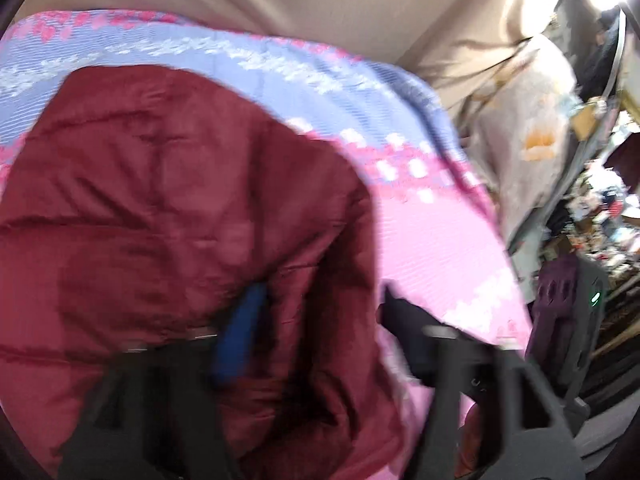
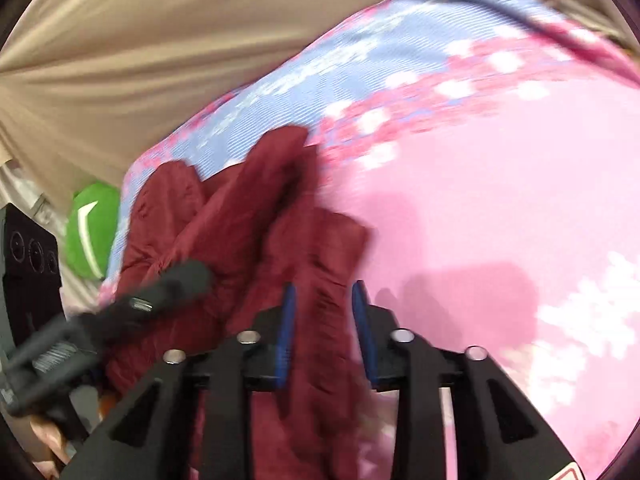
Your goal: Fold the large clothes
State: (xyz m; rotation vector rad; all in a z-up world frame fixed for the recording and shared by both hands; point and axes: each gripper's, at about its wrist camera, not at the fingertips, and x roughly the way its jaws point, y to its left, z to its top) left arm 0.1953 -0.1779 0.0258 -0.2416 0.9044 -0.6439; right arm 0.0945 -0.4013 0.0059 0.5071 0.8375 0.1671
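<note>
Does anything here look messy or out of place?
Yes: the maroon jacket lies bunched and crumpled on the pink-and-blue bedspread, not flat. The right gripper straddles a fold of it.

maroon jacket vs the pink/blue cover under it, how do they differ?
The maroon jacket is one dark, quilted colour; the pink and blue cover is patterned with white flecks. The jacket is bunched up; the cover lies spread beneath it. Both are soft fabric.

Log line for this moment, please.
stage: folding | item: maroon jacket on pink-blue blanket | right gripper: jacket fabric between fingers | left gripper: open over jacket | views: motion-blurred
</note>
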